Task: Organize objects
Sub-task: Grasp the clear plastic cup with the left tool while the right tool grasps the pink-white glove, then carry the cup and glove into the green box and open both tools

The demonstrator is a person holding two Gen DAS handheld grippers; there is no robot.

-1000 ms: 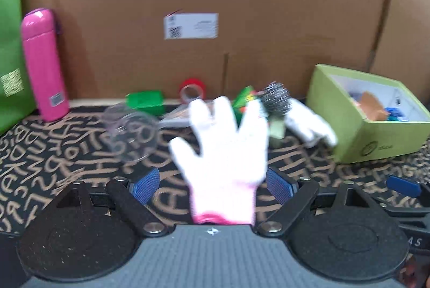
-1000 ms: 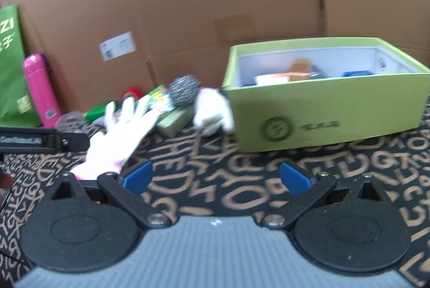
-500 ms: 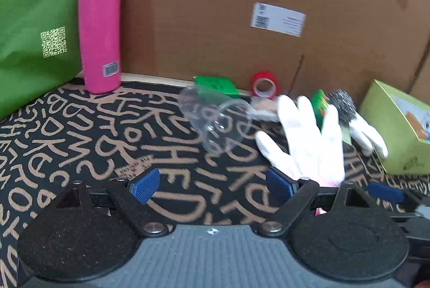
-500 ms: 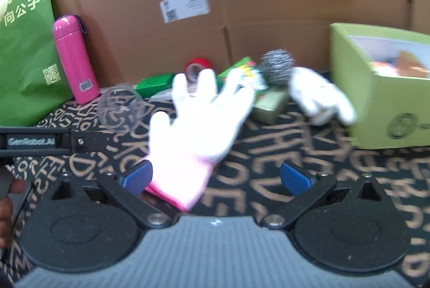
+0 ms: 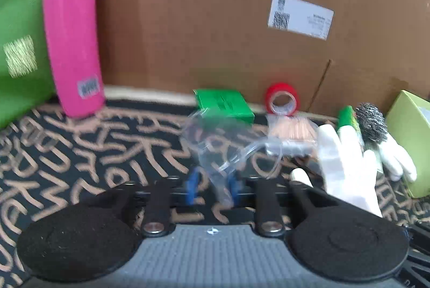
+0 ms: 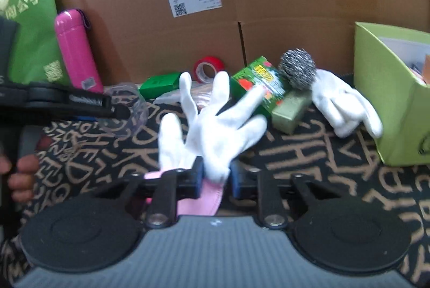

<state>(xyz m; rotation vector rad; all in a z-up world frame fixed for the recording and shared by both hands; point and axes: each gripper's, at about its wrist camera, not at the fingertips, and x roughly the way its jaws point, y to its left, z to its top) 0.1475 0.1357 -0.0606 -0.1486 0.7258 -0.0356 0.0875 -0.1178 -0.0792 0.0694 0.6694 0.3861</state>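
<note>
In the left wrist view my left gripper (image 5: 212, 187) is closing, its blue pads pinching the rim of a clear plastic cup (image 5: 220, 143) that lies on its side on the patterned cloth. In the right wrist view my right gripper (image 6: 216, 177) is closing on a white glove (image 6: 215, 132), with the pads nipping it just above its pink cuff and the glove's fingers splayed away from me. That same glove (image 5: 346, 169) shows to the right of the cup in the left view. The left gripper (image 6: 118, 110) reaches in from the left of the right view, at the cup (image 6: 131, 113).
Against the cardboard wall stand a pink bottle (image 5: 71, 32) and a green bag (image 5: 18, 32). A small green box (image 5: 223, 105), red tape (image 5: 282, 100), a steel scourer (image 6: 297, 67), a green packet (image 6: 258, 83) and a second white glove (image 6: 341, 105) lie nearby. A lime-green box (image 6: 389, 100) stands at the right.
Both grippers went from wide open to pinched. The left one swung left from the glove to the cup and took its rim. The right one moved over the glove and took it near the cuff.
</note>
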